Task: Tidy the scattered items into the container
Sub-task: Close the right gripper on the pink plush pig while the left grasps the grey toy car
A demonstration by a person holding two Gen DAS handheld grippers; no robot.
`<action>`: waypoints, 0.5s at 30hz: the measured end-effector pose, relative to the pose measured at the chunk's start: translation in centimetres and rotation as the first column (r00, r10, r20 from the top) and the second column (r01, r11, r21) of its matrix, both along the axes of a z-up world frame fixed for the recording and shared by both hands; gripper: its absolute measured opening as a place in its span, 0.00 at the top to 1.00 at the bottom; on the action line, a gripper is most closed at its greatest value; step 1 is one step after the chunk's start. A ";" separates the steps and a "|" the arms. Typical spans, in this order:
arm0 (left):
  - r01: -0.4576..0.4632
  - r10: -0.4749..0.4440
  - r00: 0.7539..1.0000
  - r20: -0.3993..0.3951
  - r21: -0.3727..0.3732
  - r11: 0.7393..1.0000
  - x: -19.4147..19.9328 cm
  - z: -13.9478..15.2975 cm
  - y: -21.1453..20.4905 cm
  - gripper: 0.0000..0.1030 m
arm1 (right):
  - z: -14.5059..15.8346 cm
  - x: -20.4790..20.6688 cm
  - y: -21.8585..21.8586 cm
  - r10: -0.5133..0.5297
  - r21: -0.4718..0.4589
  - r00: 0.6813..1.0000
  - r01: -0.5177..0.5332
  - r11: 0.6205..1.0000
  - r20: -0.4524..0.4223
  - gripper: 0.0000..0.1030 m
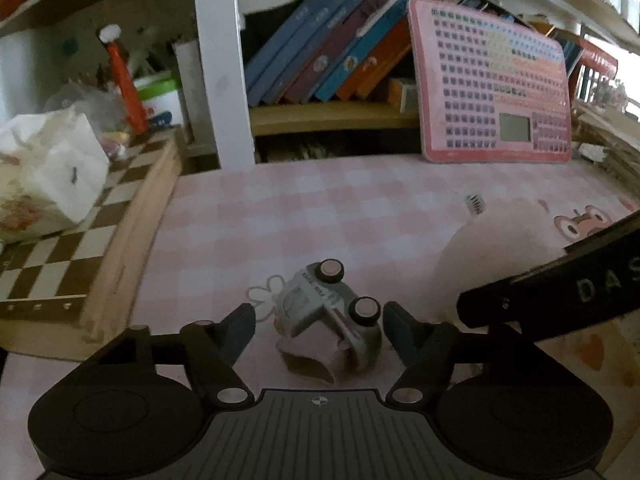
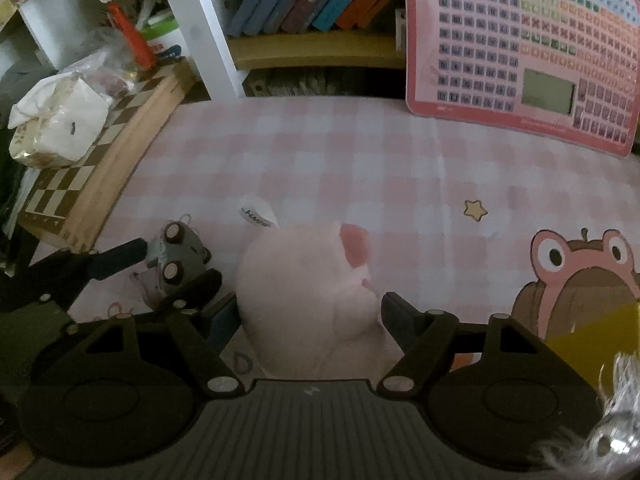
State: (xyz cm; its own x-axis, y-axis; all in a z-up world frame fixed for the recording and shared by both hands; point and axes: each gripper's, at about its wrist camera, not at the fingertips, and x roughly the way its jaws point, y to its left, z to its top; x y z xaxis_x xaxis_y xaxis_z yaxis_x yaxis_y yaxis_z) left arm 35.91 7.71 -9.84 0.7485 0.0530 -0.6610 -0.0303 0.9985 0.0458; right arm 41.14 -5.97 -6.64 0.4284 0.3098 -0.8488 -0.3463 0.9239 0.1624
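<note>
A small grey toy car (image 1: 334,312) lies on its side on the pink checked mat (image 1: 320,208), wheels toward me. My left gripper (image 1: 319,320) is open, its fingers either side of the car, not touching it. The car also shows in the right wrist view (image 2: 180,256), with the left gripper (image 2: 172,268) around it. A pink plush toy (image 2: 312,296) lies on the mat between the open fingers of my right gripper (image 2: 308,312). The plush shows faintly in the left wrist view (image 1: 500,248). A yellow container (image 2: 596,340) sits at the right edge.
A wooden chessboard (image 1: 80,240) with a white bag (image 1: 52,176) on it lies at the left. A pink keyboard toy (image 1: 496,84) leans on the bookshelf (image 1: 332,116) behind the mat. A silvery tinsel item (image 2: 616,432) is at the bottom right.
</note>
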 end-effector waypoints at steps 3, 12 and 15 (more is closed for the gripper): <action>0.005 -0.005 1.000 -0.018 -0.023 1.000 0.3 -0.3 0.1 0.49 | -0.4 0.1 0.1 -0.003 -0.002 1.000 0.003 1.000 -0.016 0.30; -0.005 0.004 1.000 -0.009 -0.017 1.000 -1.0 0.5 0.1 0.50 | 0.2 -0.9 0.4 0.015 -0.012 1.000 -0.015 1.000 0.018 0.43; -0.012 0.012 1.000 0.007 -0.020 1.000 -2.3 1.3 0.2 0.50 | 1.2 -1.9 0.7 0.036 -0.006 0.998 -0.035 0.999 0.052 0.43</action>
State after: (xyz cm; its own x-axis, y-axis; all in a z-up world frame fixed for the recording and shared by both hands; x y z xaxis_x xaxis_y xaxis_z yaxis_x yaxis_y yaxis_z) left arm 33.66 7.86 -8.59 0.7528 0.0489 -0.6565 -0.0423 0.9988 0.0259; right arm 39.26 -5.23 -5.45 0.4612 0.3210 -0.8272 -0.3869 0.9117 0.1381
